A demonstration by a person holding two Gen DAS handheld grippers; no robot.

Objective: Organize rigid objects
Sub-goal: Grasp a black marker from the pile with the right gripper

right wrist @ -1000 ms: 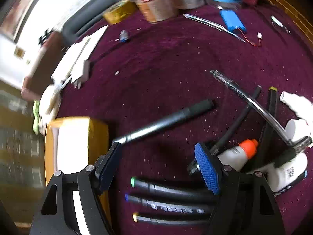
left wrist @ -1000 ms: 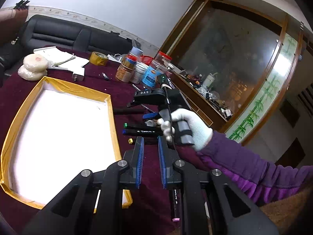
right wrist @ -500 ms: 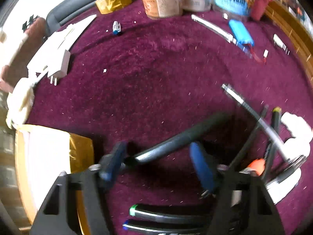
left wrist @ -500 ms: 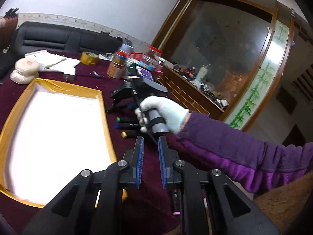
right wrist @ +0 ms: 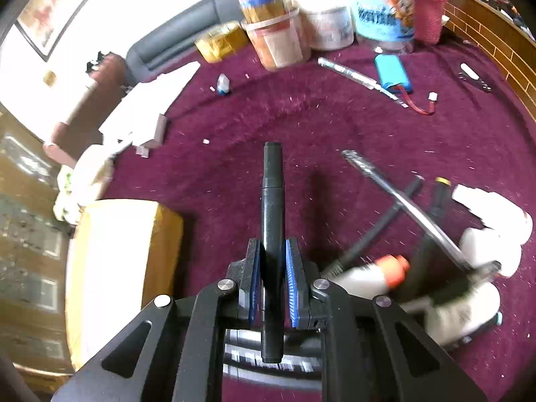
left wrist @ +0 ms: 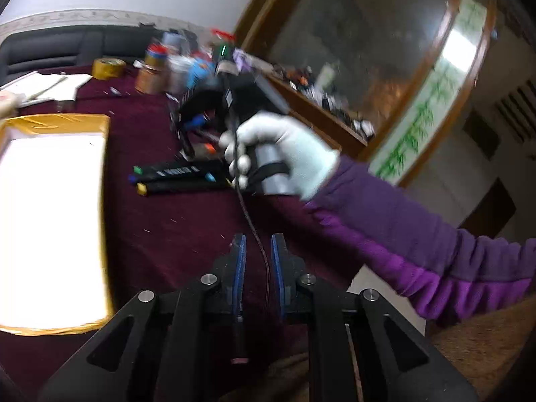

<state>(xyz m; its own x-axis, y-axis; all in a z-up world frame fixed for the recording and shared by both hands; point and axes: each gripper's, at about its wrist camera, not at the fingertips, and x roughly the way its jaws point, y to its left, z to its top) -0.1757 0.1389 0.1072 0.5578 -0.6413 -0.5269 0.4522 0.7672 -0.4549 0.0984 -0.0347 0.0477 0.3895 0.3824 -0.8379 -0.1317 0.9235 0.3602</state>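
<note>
My right gripper [right wrist: 272, 251] has its jaws closing tight on a black marker [right wrist: 273, 181]; both blue pads press its barrel, which sticks out forward above the maroon cloth. In the left wrist view a white-gloved hand [left wrist: 284, 147] holds that right gripper [left wrist: 187, 134] over the pen pile. Three black markers [left wrist: 177, 176] with green, blue and yellow ends lie side by side right of the gold-rimmed white tray [left wrist: 104, 201]. My left gripper [left wrist: 257, 248] is shut with nothing between its pads, low over the cloth near the table's front edge. A pink-ended marker [left wrist: 238, 351] lies beneath it.
Right of the held marker lie a clear pen [right wrist: 402, 197], thin black pens [right wrist: 378, 224], an orange-capped bottle [right wrist: 392, 266] and white bottles [right wrist: 485, 251]. Jars [right wrist: 278, 43], a tape roll [right wrist: 221, 42] and a blue battery [right wrist: 392, 73] stand at the back. The tray corner [right wrist: 167, 214] is at left.
The right gripper closed on the black marker, which swung in line with its fingers and rose off the cloth. The left gripper slid right, away from the tray.
</note>
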